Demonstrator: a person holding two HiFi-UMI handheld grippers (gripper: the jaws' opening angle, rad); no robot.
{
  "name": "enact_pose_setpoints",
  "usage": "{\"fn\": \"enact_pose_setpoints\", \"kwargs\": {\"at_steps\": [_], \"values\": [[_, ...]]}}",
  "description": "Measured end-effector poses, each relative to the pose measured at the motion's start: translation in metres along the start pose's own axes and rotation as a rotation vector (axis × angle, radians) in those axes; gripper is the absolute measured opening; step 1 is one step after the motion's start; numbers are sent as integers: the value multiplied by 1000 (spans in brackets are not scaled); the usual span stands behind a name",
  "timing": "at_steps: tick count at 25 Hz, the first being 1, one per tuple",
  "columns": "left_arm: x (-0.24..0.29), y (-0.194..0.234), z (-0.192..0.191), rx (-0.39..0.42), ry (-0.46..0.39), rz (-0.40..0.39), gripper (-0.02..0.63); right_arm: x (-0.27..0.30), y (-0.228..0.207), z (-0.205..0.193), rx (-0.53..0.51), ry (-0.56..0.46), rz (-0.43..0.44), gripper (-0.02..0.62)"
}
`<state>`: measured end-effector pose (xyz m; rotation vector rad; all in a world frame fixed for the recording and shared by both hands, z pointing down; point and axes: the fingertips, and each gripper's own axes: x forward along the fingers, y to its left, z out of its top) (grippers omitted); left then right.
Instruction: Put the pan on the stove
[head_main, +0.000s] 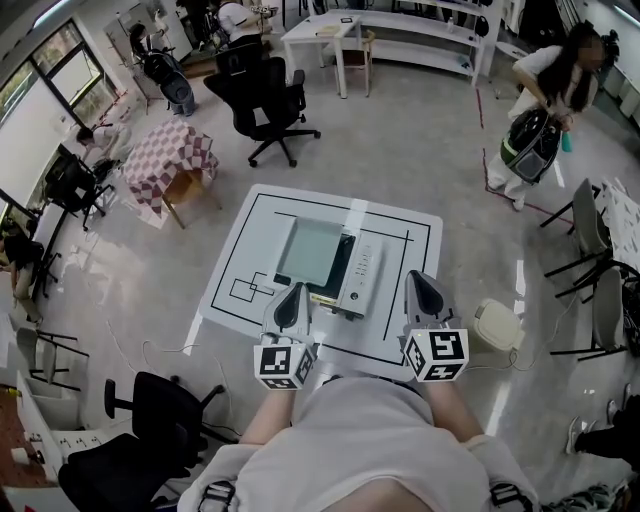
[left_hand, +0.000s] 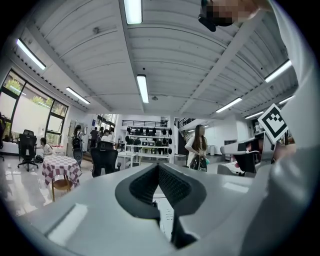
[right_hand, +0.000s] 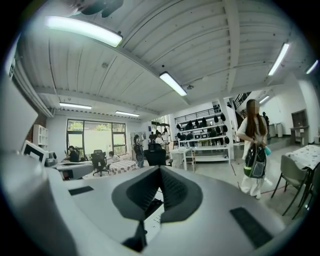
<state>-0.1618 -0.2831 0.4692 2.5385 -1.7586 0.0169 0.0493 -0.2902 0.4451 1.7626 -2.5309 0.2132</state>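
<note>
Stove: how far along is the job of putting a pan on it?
Done: nothing; the stove top is bare and no pan shows in any view. In hand: nothing; the left gripper and right gripper are shut and empty. Left: find the pan, grasp it, set it on the stove.

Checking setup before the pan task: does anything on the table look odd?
Nothing is spilled or askew, but no pan is in view: the white table holds only the stove, with nothing on it. The left gripper and right gripper hover shut and empty at the table's near edge.
</note>
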Motion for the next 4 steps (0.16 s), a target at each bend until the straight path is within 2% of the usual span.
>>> {"fn": "enact_pose_setpoints", "kwargs": {"at_steps": [4], "values": [[3,1,-4,-10,12,0,11,3,1,-3,-3,2,6,8]]}}
